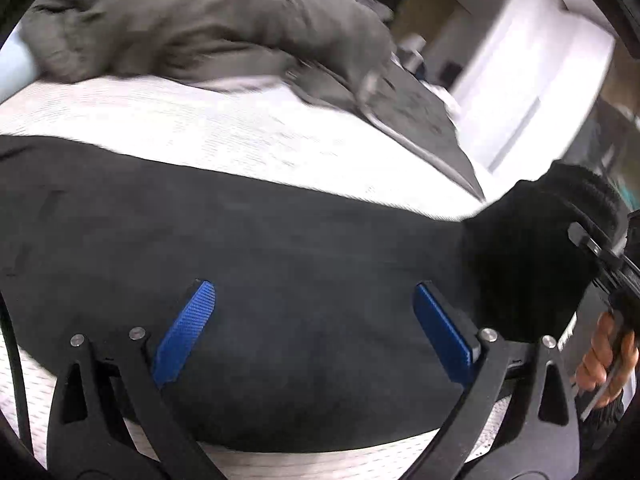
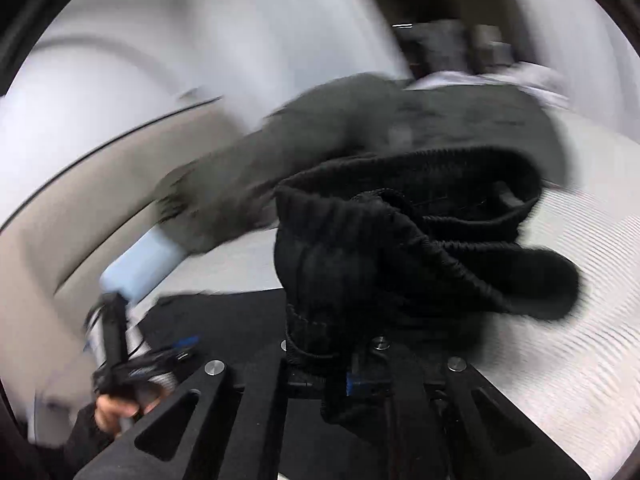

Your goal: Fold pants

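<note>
Your right gripper (image 2: 340, 376) has the black pants (image 1: 260, 280) by the waistband (image 2: 400, 216) — your left gripper (image 1: 314, 332) stands wide open above them.

From your left wrist you see the pants spread flat across the white mattress (image 1: 224, 132), the two blue pads (image 1: 186, 332) apart with only cloth beneath them and nothing pinched, and off to the right a hand (image 1: 608, 364) on the other tool with the bunched end lifted. Your right wrist alone shows the grip: jaws closed tight on the ribbed waistband, which bulges up in front of the lens. That view also catches your left tool from the side, and both views show a grey garment (image 1: 192, 20) heaped farther back on the bed — blurred in each.
</note>
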The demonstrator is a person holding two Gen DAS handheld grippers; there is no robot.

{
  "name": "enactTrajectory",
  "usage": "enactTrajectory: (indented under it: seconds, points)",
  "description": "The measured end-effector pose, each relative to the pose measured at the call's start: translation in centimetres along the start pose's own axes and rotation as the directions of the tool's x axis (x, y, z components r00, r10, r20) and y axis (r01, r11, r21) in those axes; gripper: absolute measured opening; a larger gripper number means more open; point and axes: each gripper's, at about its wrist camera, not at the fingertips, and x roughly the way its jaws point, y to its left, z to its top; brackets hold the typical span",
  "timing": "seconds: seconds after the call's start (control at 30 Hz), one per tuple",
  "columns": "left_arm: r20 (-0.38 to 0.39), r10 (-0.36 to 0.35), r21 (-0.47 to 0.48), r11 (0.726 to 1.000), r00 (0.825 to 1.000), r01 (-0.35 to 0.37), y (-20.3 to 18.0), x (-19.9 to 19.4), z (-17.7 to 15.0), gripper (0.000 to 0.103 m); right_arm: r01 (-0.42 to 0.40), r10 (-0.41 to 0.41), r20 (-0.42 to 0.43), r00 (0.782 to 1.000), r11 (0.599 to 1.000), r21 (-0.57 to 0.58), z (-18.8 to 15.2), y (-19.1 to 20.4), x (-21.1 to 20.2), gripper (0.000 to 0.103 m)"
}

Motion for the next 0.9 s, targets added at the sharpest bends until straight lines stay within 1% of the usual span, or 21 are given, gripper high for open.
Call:
enactTrajectory:
  seconds: [0.03,0.07,0.1,0.13,0.17,0.2,0.23,0.27,0.3,0.33,0.37,0.4,0.47,0.5,0.57,0.63,0.67,0.7,0.73,0.77,0.9]
  points:
    - [0.010,0.022,-0.018,1.000,1.000,-0.022,1.1,-0.5,0.0,0.099,-0.062,0.061,-0.027,0.998,0.997,-0.049,0.1,2.6,2.1,0.005]
    - [0.017,0.035,-0.032,0.999,0.999,-0.034,2.1,-0.8,0.2,0.099,-0.092,0.088,-0.054,0.995,0.992,-0.081,-0.1,4.2,3.7,0.006]
    - [0.030,0.054,-0.056,0.997,0.998,-0.053,3.3,-1.3,0.2,0.099,-0.129,0.117,-0.102,0.988,0.985,-0.119,-0.8,5.9,5.9,0.013]
    - [0.037,0.070,-0.071,0.995,0.997,-0.067,4.2,-1.6,0.1,0.099,-0.171,0.142,-0.182,0.973,0.974,-0.151,-1.7,7.1,7.9,0.021]
    - [0.041,0.077,-0.079,0.994,0.996,-0.073,5.0,-2.0,0.2,0.099,-0.202,0.151,-0.266,0.952,0.964,-0.175,-2.7,7.9,9.6,0.033]
    - [0.045,0.081,-0.086,0.993,0.996,-0.077,5.6,-2.3,0.0,0.099,-0.213,0.142,-0.331,0.933,0.959,-0.189,-3.6,8.3,11.0,0.034]
    - [0.042,0.077,-0.089,0.993,0.996,-0.073,5.9,-2.4,0.2,0.099,-0.206,0.117,-0.385,0.915,0.958,-0.199,-4.5,8.6,12.0,0.034]
    - [0.037,0.066,-0.089,0.994,0.997,-0.063,6.0,-2.5,0.1,0.099,-0.202,0.101,-0.427,0.899,0.959,-0.198,-5.3,8.5,12.5,0.034]
    - [0.017,0.030,-0.086,0.996,0.999,-0.028,5.7,-2.2,0.2,0.099,-0.205,0.103,-0.441,0.891,0.960,-0.191,-5.7,8.2,12.4,0.035]
    - [-0.006,-0.010,-0.085,0.996,1.000,0.009,5.5,-2.0,0.2,0.099,-0.203,0.109,-0.436,0.893,0.963,-0.175,-5.8,7.4,11.8,0.036]
    - [-0.041,-0.061,-0.083,0.995,0.997,0.057,5.0,-1.5,0.1,0.099,-0.196,0.111,-0.423,0.899,0.967,-0.164,-5.8,6.8,11.1,0.045]
    - [-0.066,-0.093,-0.072,0.993,0.993,0.088,4.2,-0.8,0.3,0.099,-0.184,0.112,-0.405,0.907,0.972,-0.145,-5.6,5.8,10.2,0.058]
    - [-0.100,-0.120,-0.026,0.993,0.988,0.118,2.5,0.1,0.0,0.099,-0.158,0.113,-0.359,0.926,0.983,-0.097,-5.0,3.7,8.8,0.068]
    - [-0.121,-0.113,0.026,0.993,0.986,0.117,1.2,0.8,-0.3,0.099,-0.130,0.099,-0.335,0.937,0.989,-0.074,-4.9,2.5,7.9,0.068]
    - [-0.161,-0.085,0.099,0.990,0.983,0.102,-0.8,2.0,-1.1,0.094,-0.065,0.051,-0.313,0.948,0.997,-0.035,-4.5,0.5,7.3,0.068]
    - [-0.237,-0.034,0.171,0.982,0.971,0.076,-2.6,4.1,-2.0,0.069,-0.012,0.015,-0.312,0.950,1.000,0.012,-4.6,-1.0,7.3,0.068]
    - [-0.266,-0.026,0.172,0.982,0.964,0.074,-3.0,4.9,-2.2,0.066,0.003,0.009,-0.318,0.948,0.999,0.037,-4.7,-2.0,7.2,0.068]
    - [-0.284,-0.027,0.154,0.985,0.958,0.073,-3.0,5.2,-2.6,0.066,0.010,0.009,-0.327,0.945,0.998,0.056,-4.8,-2.9,6.9,0.068]
    - [-0.277,-0.030,0.145,0.987,0.960,0.073,-3.1,5.0,-2.7,0.066,0.018,0.005,-0.332,0.943,0.998,0.068,-4.9,-3.6,6.8,0.068]
    - [-0.277,-0.041,0.136,0.987,0.960,0.082,-3.1,4.8,-2.7,0.066,0.027,-0.002,-0.331,0.944,0.997,0.071,-4.9,-4.0,6.7,0.068]
    - [-0.310,-0.120,0.057,0.988,0.943,0.144,-2.0,3.5,-2.6,0.066,0.028,-0.002,-0.320,0.948,0.997,0.078,-4.9,-4.5,5.9,0.068]
